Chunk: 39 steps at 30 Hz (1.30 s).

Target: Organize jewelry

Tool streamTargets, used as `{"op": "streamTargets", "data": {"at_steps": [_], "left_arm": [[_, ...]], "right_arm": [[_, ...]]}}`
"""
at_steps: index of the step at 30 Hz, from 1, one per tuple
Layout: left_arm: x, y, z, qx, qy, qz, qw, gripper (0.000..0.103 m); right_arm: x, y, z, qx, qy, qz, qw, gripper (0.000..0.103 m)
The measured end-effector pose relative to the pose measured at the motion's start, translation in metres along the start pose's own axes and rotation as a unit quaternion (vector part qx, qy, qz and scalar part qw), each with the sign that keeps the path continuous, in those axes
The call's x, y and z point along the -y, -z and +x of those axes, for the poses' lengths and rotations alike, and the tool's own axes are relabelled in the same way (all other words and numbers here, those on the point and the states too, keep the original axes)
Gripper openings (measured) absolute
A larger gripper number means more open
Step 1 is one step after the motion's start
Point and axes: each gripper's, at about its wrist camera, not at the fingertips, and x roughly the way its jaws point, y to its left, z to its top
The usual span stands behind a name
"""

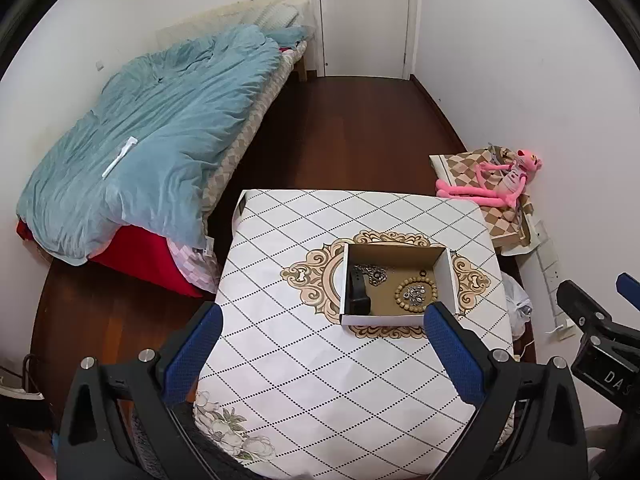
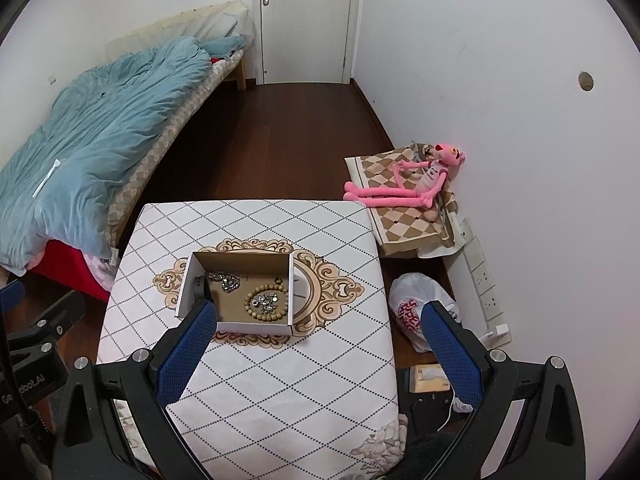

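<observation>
An open cardboard box (image 1: 450,280) (image 2: 188,280) sits on the table with the diamond-pattern cloth (image 1: 304,360) (image 2: 280,380). Inside lie a black watch (image 1: 357,294), a silver chain (image 1: 372,273) (image 2: 227,281), a wooden bead bracelet (image 1: 416,295) (image 2: 267,304) with small silver pieces inside its ring, and a small piece (image 2: 279,279) near the back wall. My left gripper (image 1: 322,326) is open and empty, held above the table in front of the box. My right gripper (image 2: 318,320) is open and empty, near the box's front right.
A bed with a blue duvet (image 1: 152,136) stands at the left. A pink plush toy (image 2: 416,184) lies on a checked cushion by the right wall. A white plastic bag (image 2: 416,308) and power sockets (image 2: 486,280) are on the floor at the right. A closed door (image 1: 364,16) is at the back.
</observation>
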Motion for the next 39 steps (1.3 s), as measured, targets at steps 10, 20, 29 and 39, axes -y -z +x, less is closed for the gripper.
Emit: {"op": "streamTargets", "data": {"at_steps": [10,20,29,39], "left_arm": [[-0.0015,0.0,-0.0026,0.0,0.008,-0.005,1.0,0.103],[-0.0054,-0.0004,-0.0019,-0.002,0.008,-0.008,0.9999,0.103],[-0.0063,0.0,-0.0029,0.0,0.009,-0.009,0.9999,0.103],[-0.004,0.0011,-0.0077,0.004,0.009,-0.013,0.9999,0.103]], "right_arm": [[-0.0026,-0.0003,-0.0024,0.001,-0.002,-0.004,1.0,0.103],[-0.009,0.001,-0.0057,-0.001,-0.005,-0.01,1.0,0.103],[-0.0087,0.0025,-0.0046,-0.005,-0.009,-0.008,1.0,0.103],[-0.0087,0.0048,-0.0047,-0.005,-0.008,-0.006,1.0,0.103]]}}
